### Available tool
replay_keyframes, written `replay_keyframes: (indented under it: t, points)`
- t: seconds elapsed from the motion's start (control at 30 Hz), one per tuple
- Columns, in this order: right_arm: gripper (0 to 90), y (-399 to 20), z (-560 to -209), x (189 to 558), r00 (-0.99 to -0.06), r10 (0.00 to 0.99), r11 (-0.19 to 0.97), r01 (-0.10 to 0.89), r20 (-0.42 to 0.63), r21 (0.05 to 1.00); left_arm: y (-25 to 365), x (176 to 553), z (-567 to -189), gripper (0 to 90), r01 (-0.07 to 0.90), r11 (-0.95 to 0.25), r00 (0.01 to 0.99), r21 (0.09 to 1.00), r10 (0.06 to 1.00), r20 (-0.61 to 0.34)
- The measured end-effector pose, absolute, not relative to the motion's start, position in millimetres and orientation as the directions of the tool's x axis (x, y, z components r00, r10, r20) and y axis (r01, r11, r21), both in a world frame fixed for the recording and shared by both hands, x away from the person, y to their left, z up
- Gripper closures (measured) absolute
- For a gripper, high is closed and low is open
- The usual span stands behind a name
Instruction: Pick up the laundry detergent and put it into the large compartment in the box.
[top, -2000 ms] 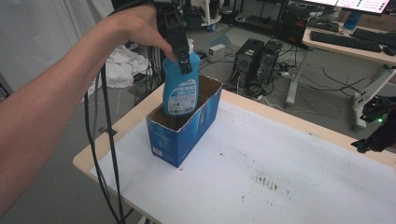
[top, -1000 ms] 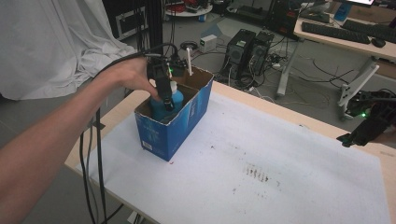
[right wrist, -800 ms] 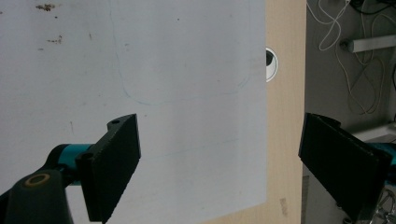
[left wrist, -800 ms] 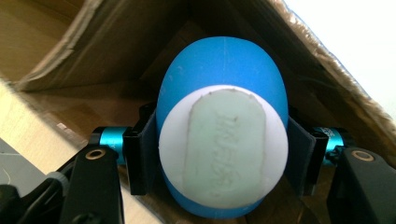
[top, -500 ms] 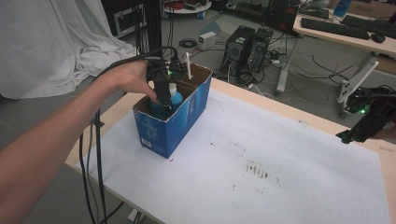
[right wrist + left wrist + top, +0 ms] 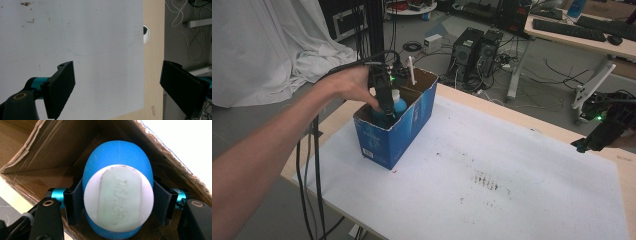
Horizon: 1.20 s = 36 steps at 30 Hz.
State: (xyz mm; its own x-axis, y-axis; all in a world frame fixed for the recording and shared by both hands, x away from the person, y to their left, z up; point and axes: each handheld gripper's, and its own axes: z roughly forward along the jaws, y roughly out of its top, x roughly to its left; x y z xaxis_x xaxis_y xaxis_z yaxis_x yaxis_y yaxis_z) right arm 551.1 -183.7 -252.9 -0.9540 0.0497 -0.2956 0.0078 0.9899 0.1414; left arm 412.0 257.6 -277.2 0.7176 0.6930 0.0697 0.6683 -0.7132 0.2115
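A blue bottle (image 6: 398, 106) with a white cap (image 6: 118, 198) stands inside an open blue cardboard box (image 6: 402, 130) at the table's left. My left gripper (image 6: 384, 97) reaches down into the box, and in the left gripper view its jaws press both sides of the blue bottle (image 6: 117, 157) just under the cap. A white stick-like item (image 6: 411, 70) pokes up from the box's far end. My right gripper (image 6: 599, 135) hovers at the table's right edge; the right gripper view has its jaws wide apart over the white sheet (image 6: 75, 50), with nothing between them.
A white sheet (image 6: 492, 175) with dark smudges (image 6: 484, 180) covers the wooden table (image 6: 522, 120). Cables (image 6: 312, 165) hang off the left edge. Computer towers (image 6: 474, 47), a desk with a keyboard (image 6: 567, 27) and a white cloth (image 6: 267, 45) lie beyond the table.
My left gripper has lowered the blue bottle from above the box down into it. The right gripper stayed at the table's right edge.
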Motion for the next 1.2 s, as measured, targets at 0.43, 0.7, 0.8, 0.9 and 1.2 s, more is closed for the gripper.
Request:
replay_keyframes:
  t: [0.43,0.7,0.8,0.9,1.2]
  points:
    - [12.0,-181.6,-254.3,551.0,-0.956,0.043,0.991,0.004,-0.290,0.134,257.7,411.4,-274.3,30.8,0.666,-0.713,0.715,0.219,0.694,0.085]
    - [12.0,-182.6,-254.0,550.9,-0.956,0.048,0.991,0.009,-0.288,0.135,256.6,410.5,-268.3,26.8,0.657,-0.722,0.721,0.219,0.686,0.099]
    - [12.0,-182.9,-253.6,550.9,-0.957,0.044,0.991,0.005,-0.286,0.135,256.4,409.9,-264.8,25.3,0.657,-0.721,0.721,0.221,0.686,0.095]
    - [12.0,-182.9,-253.3,550.8,-0.957,0.044,0.991,0.005,-0.286,0.137,256.2,409.4,-262.2,24.9,0.656,-0.722,0.723,0.220,0.685,0.095]
    - [12.0,-182.3,-252.3,549.8,-0.957,0.044,0.990,0.004,-0.287,0.138,254.5,407.7,-243.7,22.2,0.639,-0.725,0.726,0.256,0.679,0.110]
